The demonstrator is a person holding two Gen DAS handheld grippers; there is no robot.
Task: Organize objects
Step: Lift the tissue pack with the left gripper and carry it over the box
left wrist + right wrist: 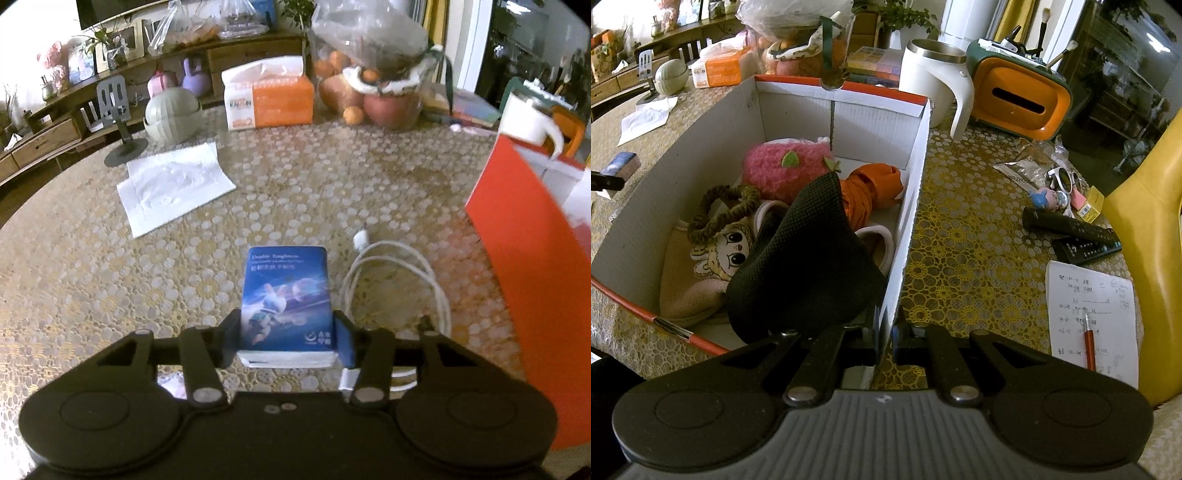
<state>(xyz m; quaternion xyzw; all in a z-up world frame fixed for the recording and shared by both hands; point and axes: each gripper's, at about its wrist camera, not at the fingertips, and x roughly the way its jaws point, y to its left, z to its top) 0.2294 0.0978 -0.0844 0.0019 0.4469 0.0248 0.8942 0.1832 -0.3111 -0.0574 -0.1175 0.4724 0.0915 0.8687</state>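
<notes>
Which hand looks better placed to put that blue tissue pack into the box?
The left. Its gripper already clamps the blue tissue pack, while the right gripper is shut on the box's wall, steadying it.

The blue tissue pack [286, 299] is a small rectangular packet with white lettering and a cartoon rabbit printed on its top face. It lies flat on the surface, its long side pointing away from the camera, and its white end faces the viewer. A coiled white charging cable [397, 280] lies on the surface just beside its right side, with the plug end toward the far side. To the right stands the open cardboard box [916, 177], orange outside and white inside. In it lie a pink plush toy [786, 171], a folded orange umbrella [868, 192], beige slippers [687, 291], a brown scrunchie [720, 206] and a black mesh cloth [809, 266].
</notes>
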